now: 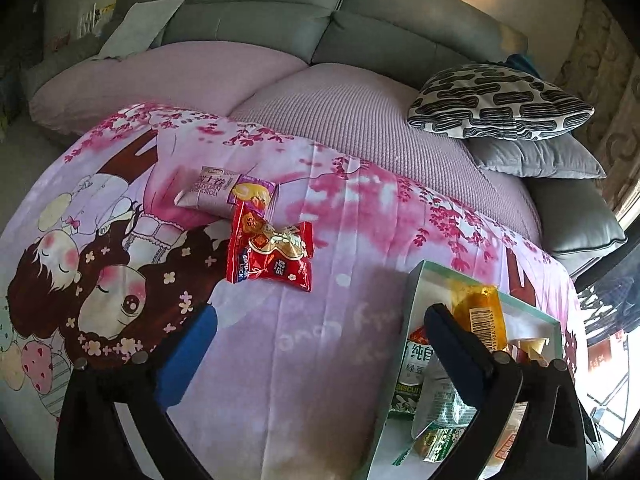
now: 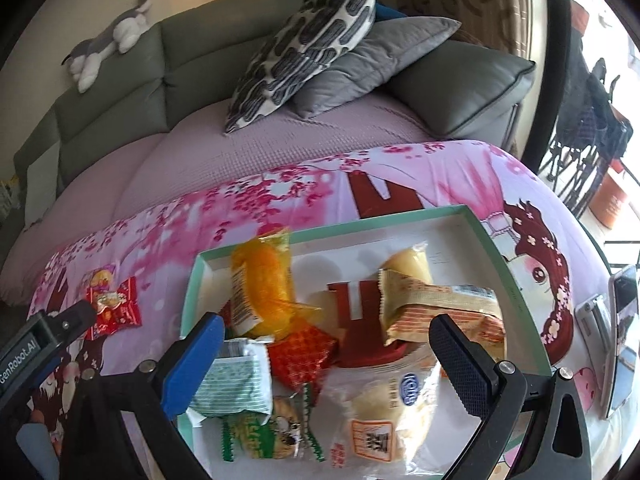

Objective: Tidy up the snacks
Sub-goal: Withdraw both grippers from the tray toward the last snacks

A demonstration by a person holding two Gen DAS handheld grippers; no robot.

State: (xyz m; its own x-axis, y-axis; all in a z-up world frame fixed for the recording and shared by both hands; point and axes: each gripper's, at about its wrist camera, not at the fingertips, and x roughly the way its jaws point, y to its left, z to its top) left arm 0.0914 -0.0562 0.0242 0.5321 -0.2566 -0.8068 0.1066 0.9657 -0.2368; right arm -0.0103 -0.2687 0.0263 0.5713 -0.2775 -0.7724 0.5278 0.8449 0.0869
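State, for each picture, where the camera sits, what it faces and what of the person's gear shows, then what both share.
Left wrist: on the left hand-held gripper, open, facing the red snack packets on the cloth.
Right wrist: on the right hand-held gripper, open above the tray; the left gripper shows at the left edge.
Shared: tray, red packets, patterned cushion, sofa.

**A Cartoon-Print Cloth Carries the Snacks**

A pink and lilac cloth printed with blossoms and cartoon girls [image 1: 304, 360] covers the flat surface in front of the grey sofa. Directly on it lie a pale lilac roll-cake packet [image 1: 224, 194] and, just beside it and overlapping, two red candy wrappers [image 1: 272, 252]. Well apart from them, a shallow mint-green cardboard tray with a white floor [image 2: 496, 248] rests on the cloth, filled with wrapped snacks. Near the tray's far side, a silver phone [image 2: 622, 340] stands propped on the cloth.
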